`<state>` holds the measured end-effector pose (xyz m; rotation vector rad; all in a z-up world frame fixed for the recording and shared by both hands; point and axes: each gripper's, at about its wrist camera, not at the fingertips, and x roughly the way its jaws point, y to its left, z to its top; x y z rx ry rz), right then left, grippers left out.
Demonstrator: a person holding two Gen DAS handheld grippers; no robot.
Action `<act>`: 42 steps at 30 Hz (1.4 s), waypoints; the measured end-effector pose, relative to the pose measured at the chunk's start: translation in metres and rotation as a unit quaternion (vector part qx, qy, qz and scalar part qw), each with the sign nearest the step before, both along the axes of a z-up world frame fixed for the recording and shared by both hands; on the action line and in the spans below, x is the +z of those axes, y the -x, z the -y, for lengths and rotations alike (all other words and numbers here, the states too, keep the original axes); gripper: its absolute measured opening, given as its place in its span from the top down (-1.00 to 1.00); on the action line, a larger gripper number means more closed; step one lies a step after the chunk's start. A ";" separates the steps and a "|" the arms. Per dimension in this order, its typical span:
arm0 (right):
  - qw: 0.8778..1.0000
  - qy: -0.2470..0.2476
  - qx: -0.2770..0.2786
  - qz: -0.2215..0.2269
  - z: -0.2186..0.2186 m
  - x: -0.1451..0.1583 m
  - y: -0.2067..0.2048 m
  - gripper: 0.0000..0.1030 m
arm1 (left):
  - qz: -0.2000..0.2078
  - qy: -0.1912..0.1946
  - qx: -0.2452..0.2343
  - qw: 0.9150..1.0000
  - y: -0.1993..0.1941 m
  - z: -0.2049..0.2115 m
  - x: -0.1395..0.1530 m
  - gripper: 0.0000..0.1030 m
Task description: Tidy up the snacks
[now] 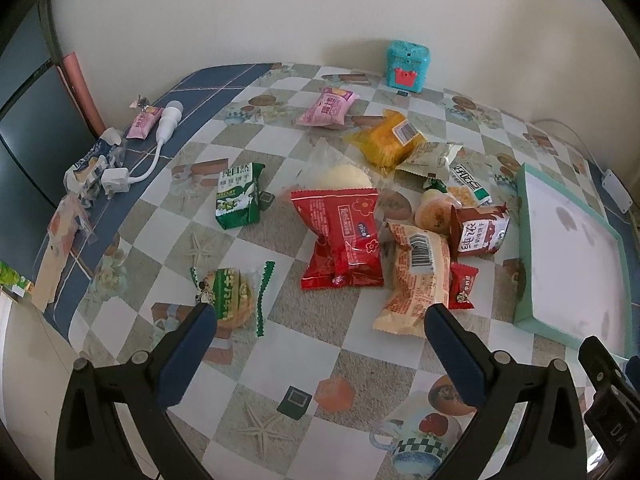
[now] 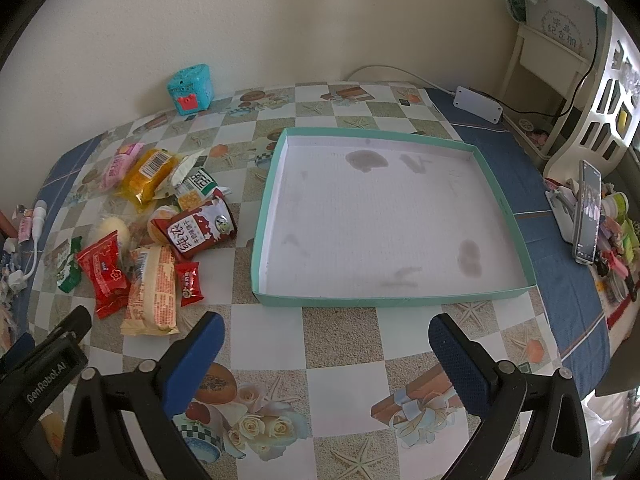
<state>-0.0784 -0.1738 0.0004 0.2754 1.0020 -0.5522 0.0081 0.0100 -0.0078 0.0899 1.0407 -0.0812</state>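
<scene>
Blue pads on the left tool [image 1: 320,316] and the right tool [image 2: 326,326]. Checked grey-and-white worktop [image 2: 344,360] beneath, teal-rimmed white tray [image 2: 276,296] ahead of the right tool, red packet [image 1: 342,240] ahead of the left.

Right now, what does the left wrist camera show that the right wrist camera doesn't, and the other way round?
Only the left wrist view shows the round biscuit in green-edged wrap near the left gripper, which is open.

Only the right wrist view shows the whole inside of the teal tray, with no snacks in it, the phone on a stand and the open right gripper.

Both show the big red packet, the barcoded beige packet and the teal toy box.
</scene>
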 end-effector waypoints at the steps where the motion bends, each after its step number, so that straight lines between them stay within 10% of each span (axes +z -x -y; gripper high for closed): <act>1: 1.000 0.000 0.000 0.000 0.000 0.000 0.000 -1.00 | 0.000 0.001 0.000 1.000 0.000 0.000 0.000 -1.00; 24: 1.000 0.009 0.002 -0.002 -0.007 -0.001 -0.016 -1.00 | -0.012 0.071 0.044 0.996 -0.012 -0.037 -0.002 -1.00; 42: 0.986 -0.118 0.114 0.003 -0.065 -0.039 -0.107 -1.00 | -0.030 0.128 0.143 0.981 -0.041 -0.126 -0.040 -1.00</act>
